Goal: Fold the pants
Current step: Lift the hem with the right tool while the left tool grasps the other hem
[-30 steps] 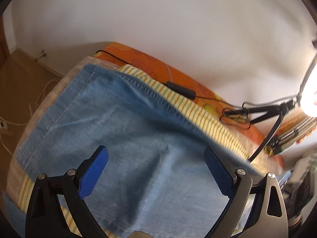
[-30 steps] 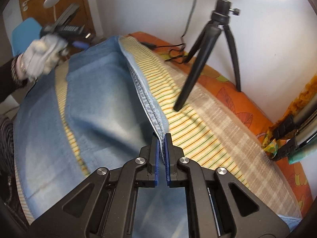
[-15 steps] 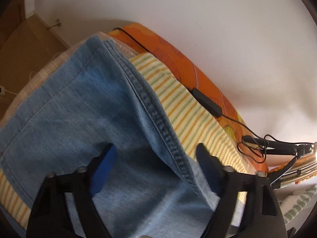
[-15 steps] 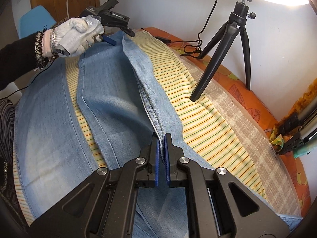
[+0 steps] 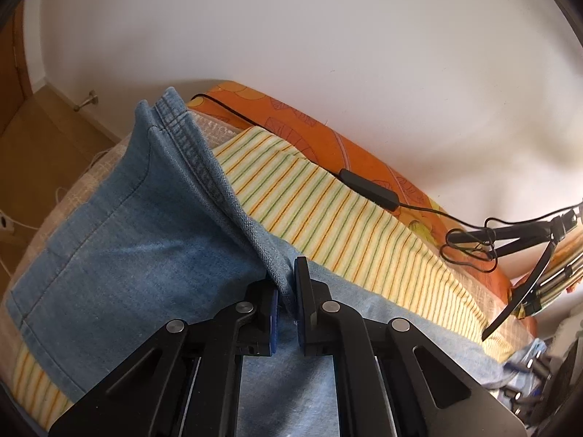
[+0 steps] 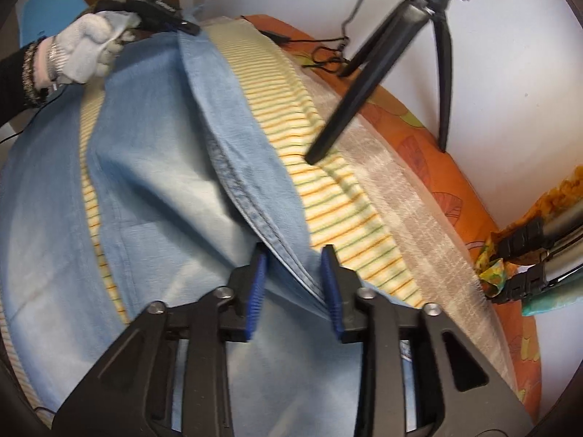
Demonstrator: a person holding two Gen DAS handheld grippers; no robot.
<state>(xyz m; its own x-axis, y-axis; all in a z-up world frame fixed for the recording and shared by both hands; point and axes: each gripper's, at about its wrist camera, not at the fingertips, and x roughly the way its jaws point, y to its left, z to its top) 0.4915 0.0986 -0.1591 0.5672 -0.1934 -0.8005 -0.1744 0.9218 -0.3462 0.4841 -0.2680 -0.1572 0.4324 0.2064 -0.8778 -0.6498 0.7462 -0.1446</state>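
Pants: we see light blue jeans (image 5: 120,255) spread over a striped sheet (image 5: 328,218) on the bed, one leg's seamed edge lifted into a ridge that runs between our two grippers.
Left gripper: the left gripper (image 5: 286,313) is clamped on that raised seam edge, blue pads pressed to the denim on both sides.
Right gripper: the right gripper (image 6: 294,284) stands spread, its blue fingers (image 6: 256,284) on either side of the seam; the fold lies against the right-hand pad, with clear space to the other one, so it grips nothing.
Hand: from the right wrist view we see a white-gloved hand (image 6: 87,49) at the far end of the leg, holding the left gripper's handle, with a beaded bracelet on the wrist.
Hem: the leg's stitched hem (image 5: 171,116) stands up at the far edge of the bed.
Bedding: under the striped sheet lies a pale woven blanket (image 6: 411,196), and under that an orange cover (image 5: 320,138) with a leaf print.
Tripod: a black tripod (image 6: 382,47) stands with one foot on the striped sheet, just beside the jeans.
Cable: a black cable (image 5: 364,185) with an inline box runs along the orange cover.
Writing: white lettering on the left gripper's handle is too blurred for us to read.
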